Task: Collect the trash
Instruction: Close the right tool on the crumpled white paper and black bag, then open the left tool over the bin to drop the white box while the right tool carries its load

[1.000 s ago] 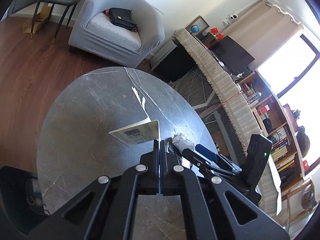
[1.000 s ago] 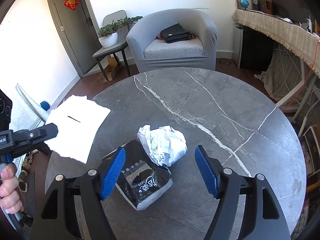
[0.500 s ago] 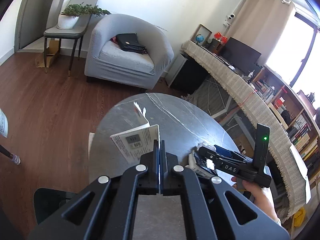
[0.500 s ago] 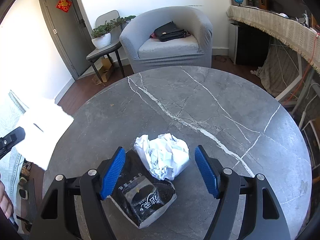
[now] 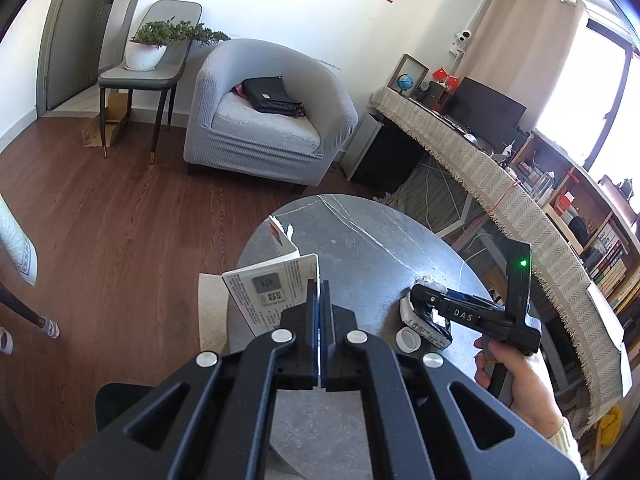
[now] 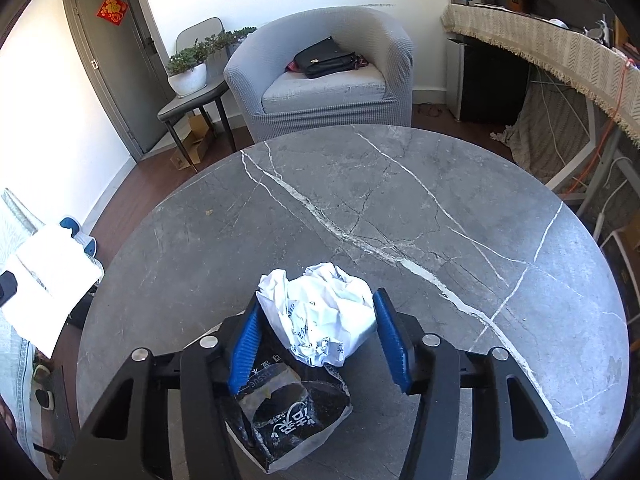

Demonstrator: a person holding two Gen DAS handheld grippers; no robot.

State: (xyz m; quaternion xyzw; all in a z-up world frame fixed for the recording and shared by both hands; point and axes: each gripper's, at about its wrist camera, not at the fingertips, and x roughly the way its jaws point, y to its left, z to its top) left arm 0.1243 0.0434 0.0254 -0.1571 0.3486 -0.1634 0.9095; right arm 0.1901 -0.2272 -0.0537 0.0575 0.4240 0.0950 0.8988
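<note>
Since a moment ago the right gripper (image 6: 318, 340) has moved forward over the grey marble table (image 6: 400, 208), and its blue-padded jaws have narrowed around the crumpled white paper (image 6: 320, 312); the pads sit just beside the wad on either side, though whether they press it cannot be told; the paper rests on the table, touching a black tissue wrapper (image 6: 288, 420) that lies beneath the gripper; meanwhile the left gripper (image 5: 320, 300) has lifted back from the table, its jaws pinched tight on a white printed card (image 5: 272, 292) held upright above the table's edge; in the left wrist view, the right gripper (image 5: 452, 312) shows over the trash, beside a white bottle cap (image 5: 408, 340).
</note>
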